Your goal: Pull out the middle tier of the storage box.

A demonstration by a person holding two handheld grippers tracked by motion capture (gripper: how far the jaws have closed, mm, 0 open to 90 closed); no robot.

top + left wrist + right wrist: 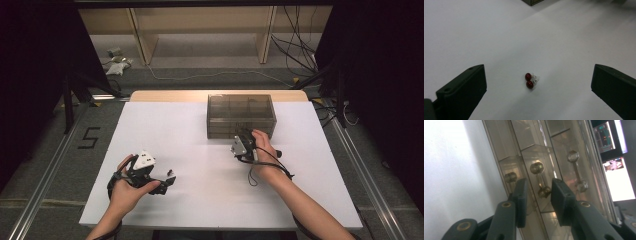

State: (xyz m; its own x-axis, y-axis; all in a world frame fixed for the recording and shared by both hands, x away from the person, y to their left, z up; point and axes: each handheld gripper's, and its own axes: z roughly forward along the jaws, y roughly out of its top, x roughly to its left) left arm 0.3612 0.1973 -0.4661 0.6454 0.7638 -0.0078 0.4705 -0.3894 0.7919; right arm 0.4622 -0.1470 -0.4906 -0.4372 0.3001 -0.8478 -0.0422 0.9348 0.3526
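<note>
A smoky see-through drawer box [241, 115] stands at the back of the white table [190, 200]. My right gripper [243, 136] is pushed up against its front. In the right gripper view the jaws [539, 185] stand on either side of the middle drawer's metal handle [540, 180], with a small gap on each side, so I read them as open. My left gripper [169, 178] rests at the near left, its jaws wide open. In the left gripper view a pair of small red stud earrings [530, 80] lies on the table between those jaws [540, 72], touching neither.
Two more drawer handles [577, 170] [510, 177] flank the one between my right jaws. A wooden strip [165, 95] edges the table's far side. Beyond it are cables [200, 76] on the floor and bare shelving. Dark stands rise at both sides.
</note>
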